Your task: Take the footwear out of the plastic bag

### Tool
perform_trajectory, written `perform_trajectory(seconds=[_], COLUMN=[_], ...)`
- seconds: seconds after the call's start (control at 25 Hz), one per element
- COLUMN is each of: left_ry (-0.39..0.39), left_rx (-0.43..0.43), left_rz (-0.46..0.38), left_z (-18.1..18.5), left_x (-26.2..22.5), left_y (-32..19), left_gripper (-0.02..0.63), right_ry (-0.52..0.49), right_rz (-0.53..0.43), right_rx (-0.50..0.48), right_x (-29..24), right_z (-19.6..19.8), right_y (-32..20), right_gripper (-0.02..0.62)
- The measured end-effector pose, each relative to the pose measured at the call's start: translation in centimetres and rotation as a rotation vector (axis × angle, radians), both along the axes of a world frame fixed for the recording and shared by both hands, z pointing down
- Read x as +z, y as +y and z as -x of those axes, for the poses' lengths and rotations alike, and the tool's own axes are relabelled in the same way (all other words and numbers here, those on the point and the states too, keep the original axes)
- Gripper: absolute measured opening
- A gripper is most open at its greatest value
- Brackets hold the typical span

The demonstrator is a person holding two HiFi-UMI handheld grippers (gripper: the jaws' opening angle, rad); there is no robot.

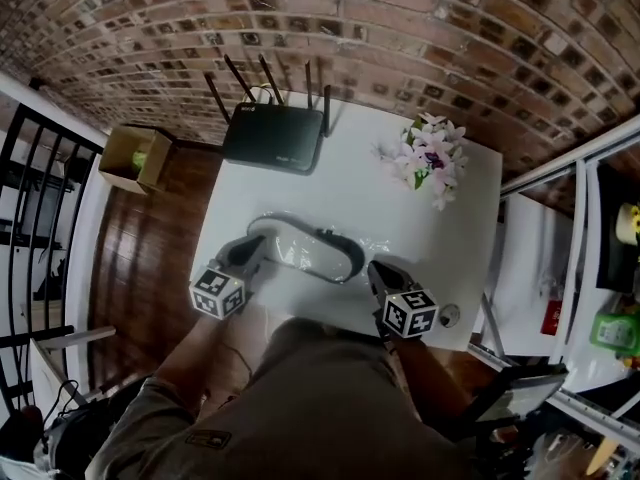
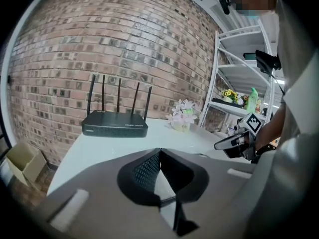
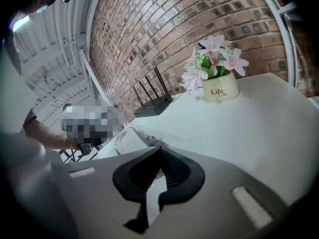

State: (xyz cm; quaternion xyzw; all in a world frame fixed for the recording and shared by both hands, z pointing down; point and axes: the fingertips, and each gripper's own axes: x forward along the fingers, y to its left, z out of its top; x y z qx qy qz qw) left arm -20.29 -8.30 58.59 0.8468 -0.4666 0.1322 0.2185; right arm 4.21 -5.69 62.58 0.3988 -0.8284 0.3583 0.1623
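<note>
The plastic bag point(image 1: 352, 240) with the footwear point(image 1: 298, 252) inside lies on the white table point(image 1: 470, 198), with the left gripper point(image 1: 258, 246) at its 8 o'clock and the right gripper point(image 1: 376, 271) at its 4 o'clock, both pressed together and empty, probably ready to grab it.

Right claw point(image 3: 160, 150) has its jaws closed together with nothing between them, and the clear plastic bag point(image 3: 130, 137) lies on the white bench point(image 3: 259, 128) just past the tips; bag contents unclear apart from a dark strip at its near edge. Flower pot point(image 3: 218, 88) with pink-white flowers stands upright on the bench to the right, and a black router point(image 3: 153, 105) with antennas up sits at the back by the brick wall point(image 3: 164, 29). Person's arm point(image 3: 47, 136) at left, beyond the bag.
</note>
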Motion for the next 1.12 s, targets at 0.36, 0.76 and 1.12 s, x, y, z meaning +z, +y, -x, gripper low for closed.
perform_trajectory(seconds=[0.36,0.76,1.12], left_ry=[-0.034,-0.066,-0.124], left_rx=[0.129,0.151,0.179], left_rz=[0.036,0.122,0.123], left_z=[0.0,1.3,3.2], left_x=[1.6,4.1,3.9], left_y=[-1.6,-0.6,-1.1], left_gripper=[0.005,0.005,0.135], right_ry=[0.037,0.044,0.030], right_rz=[0.066,0.126,0.126], right_rx=[0.000,-0.031,-0.054], right_x=[2.0,3.2,2.9], right_z=[-0.5,-0.1,0.1], right_y=[0.0,-0.1,-0.4], right_gripper=[0.011,0.034,0.041])
